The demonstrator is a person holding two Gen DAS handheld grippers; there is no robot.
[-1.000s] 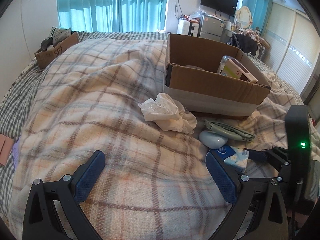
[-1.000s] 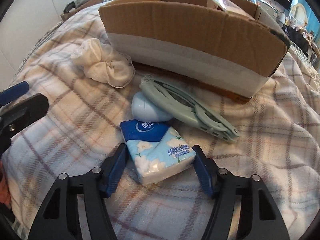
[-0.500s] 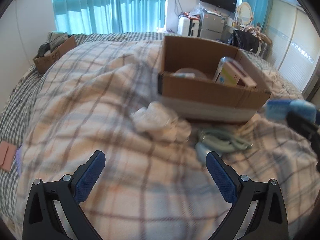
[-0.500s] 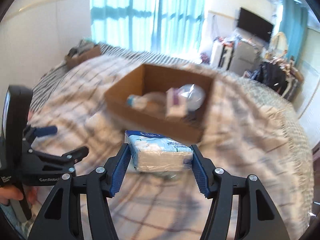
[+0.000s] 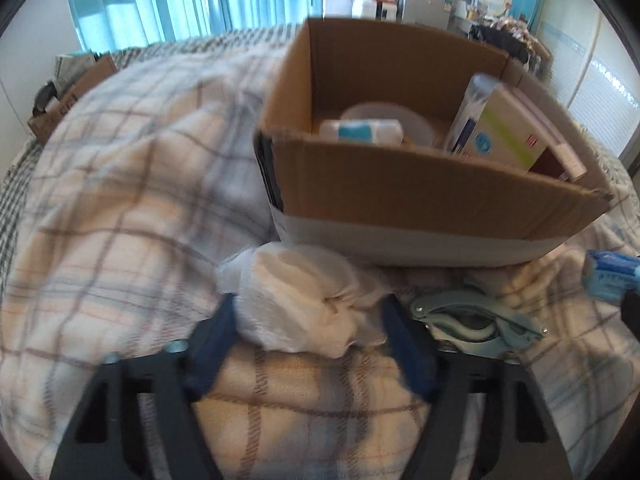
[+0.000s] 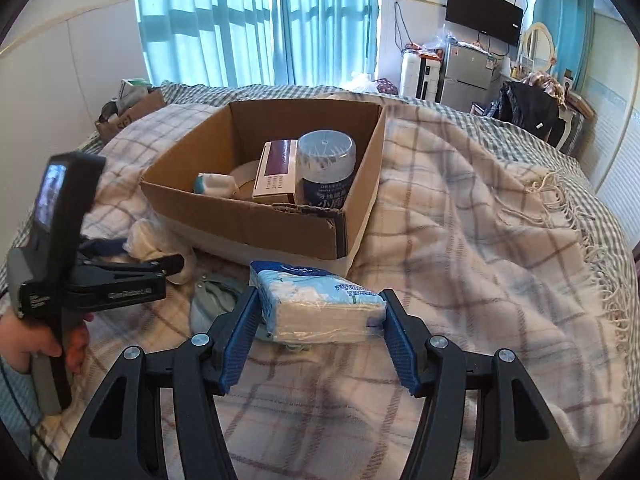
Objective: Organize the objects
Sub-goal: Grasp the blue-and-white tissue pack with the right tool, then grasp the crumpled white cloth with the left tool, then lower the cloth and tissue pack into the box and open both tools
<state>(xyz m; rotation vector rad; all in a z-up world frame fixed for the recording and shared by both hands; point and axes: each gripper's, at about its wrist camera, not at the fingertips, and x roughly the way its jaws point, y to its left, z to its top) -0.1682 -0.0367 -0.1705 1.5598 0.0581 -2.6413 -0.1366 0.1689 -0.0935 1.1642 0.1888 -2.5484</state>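
- The cardboard box (image 6: 280,216) sits open on the plaid blanket (image 6: 460,240) and serves as the landmark here.
- The right gripper (image 6: 320,320) is raised in front of the box's near wall, and its blue pads (image 6: 240,328) are clamped on the two ends of a tissue pack (image 6: 320,308), which is held clear of the blanket.
- The left gripper (image 5: 310,340) is low at the box's front left corner; its fingers (image 5: 212,332) flank a bundle of white cloth (image 5: 304,296) that lies on the blanket against the box's near wall. The picture is blurred, so I cannot tell whether the pads are pressing on the cloth or only beside it.
- A pale green folding hanger (image 5: 476,320) lies on the blanket in front of the box, just right of the cloth.
- Inside the box, a clear-lidded jar (image 6: 326,168) stands in the right corner, a white and maroon carton (image 6: 278,172) leans just beside it, and a small white and blue packet (image 6: 214,184) lies on a pale round dish (image 6: 246,174) at the left.
- A smaller brown box (image 6: 132,116) sits well behind the cardboard box to its left, near the turquoise curtains (image 6: 248,20).
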